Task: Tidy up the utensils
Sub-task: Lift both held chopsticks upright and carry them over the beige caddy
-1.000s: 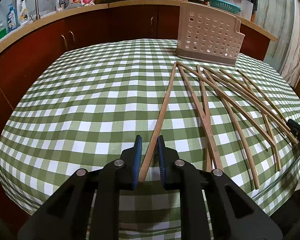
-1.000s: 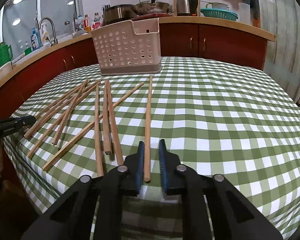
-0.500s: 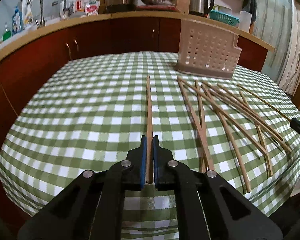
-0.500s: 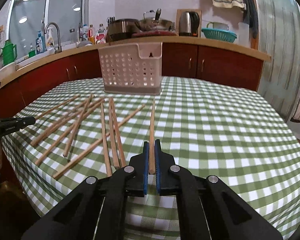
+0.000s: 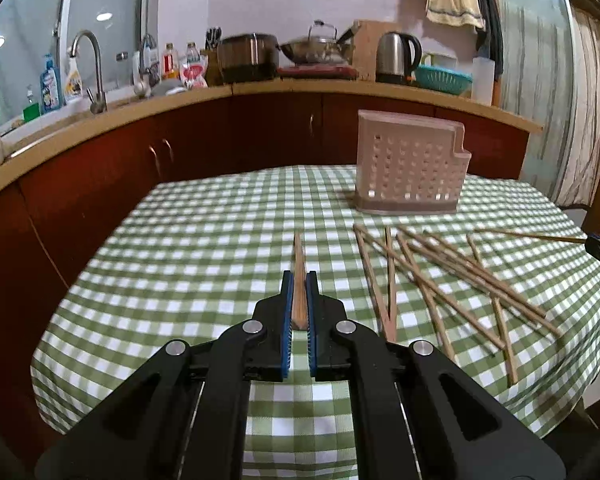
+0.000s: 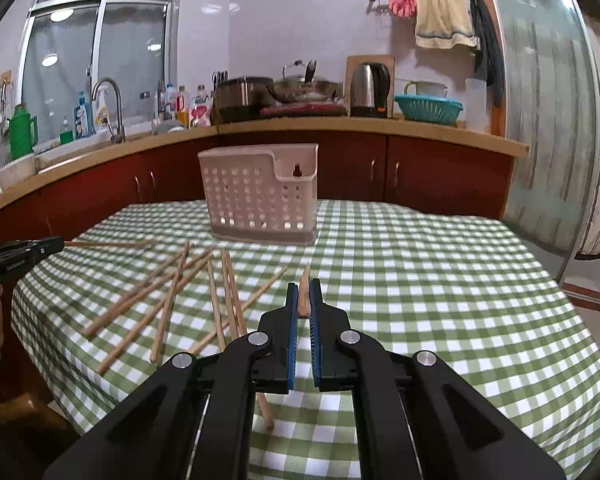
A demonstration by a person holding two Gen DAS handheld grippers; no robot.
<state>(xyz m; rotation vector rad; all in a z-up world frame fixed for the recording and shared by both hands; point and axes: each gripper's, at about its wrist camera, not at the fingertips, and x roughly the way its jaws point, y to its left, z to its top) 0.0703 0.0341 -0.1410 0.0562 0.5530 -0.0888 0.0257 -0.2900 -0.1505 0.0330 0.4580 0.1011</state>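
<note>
Wooden chopstick (image 5: 299, 280) clamped in my left gripper (image 5: 299, 280), another chopstick (image 6: 304, 294) in my right gripper (image 6: 304, 294); both clear of the desk (image 5: 204, 248). I should tip each end-down over the perforated basket (image 6: 260, 196).

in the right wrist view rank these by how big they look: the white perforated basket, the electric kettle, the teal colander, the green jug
1. white perforated basket, nearest, so flattered
2. teal colander and electric kettle, look alike: unranked
3. green jug
</note>
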